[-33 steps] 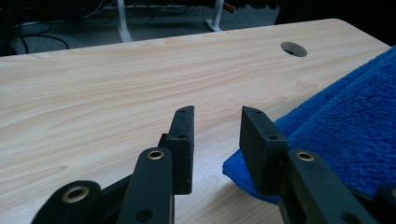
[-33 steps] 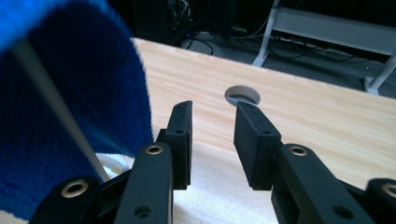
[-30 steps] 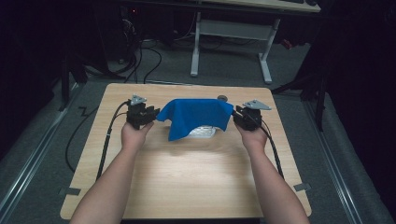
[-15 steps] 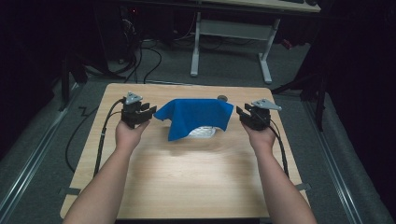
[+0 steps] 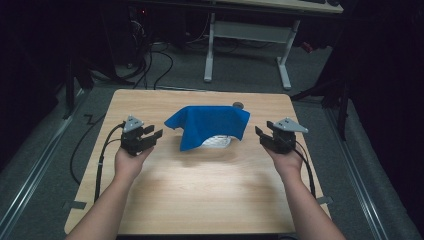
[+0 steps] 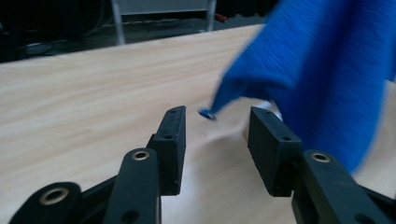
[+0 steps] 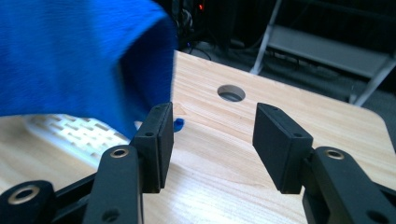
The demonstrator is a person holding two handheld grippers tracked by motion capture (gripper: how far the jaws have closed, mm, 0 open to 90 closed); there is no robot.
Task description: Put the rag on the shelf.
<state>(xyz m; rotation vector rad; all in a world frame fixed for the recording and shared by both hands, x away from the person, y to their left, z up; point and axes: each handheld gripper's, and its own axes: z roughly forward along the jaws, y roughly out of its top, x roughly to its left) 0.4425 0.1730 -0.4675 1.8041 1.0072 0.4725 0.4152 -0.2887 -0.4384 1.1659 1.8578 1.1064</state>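
Blue cloth (image 5: 210, 125) drapes over a white slotted object (image 5: 217, 142) mid light wooden worktop (image 5: 200, 190) — round hole (image 5: 238, 105) behind. Left hand-held gripper (image 5: 154, 132) and right hand-held gripper (image 5: 261, 135) flank it, apart — jaws just opening, wide, empty.

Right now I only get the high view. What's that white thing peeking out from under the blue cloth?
Observer: In the right gripper view the white thing has rows of little slots, like a plastic basket or rack. The blue cloth drapes over it.
Operator: And the grey dot behind the cloth?
Observer: That's a round hole in the wooden table, not an object.
Operator: Is my right gripper holding any cloth?
Observer: No. The right gripper has just been opening its jaws, and nothing is between them. The cloth's edge hangs beside one jaw.
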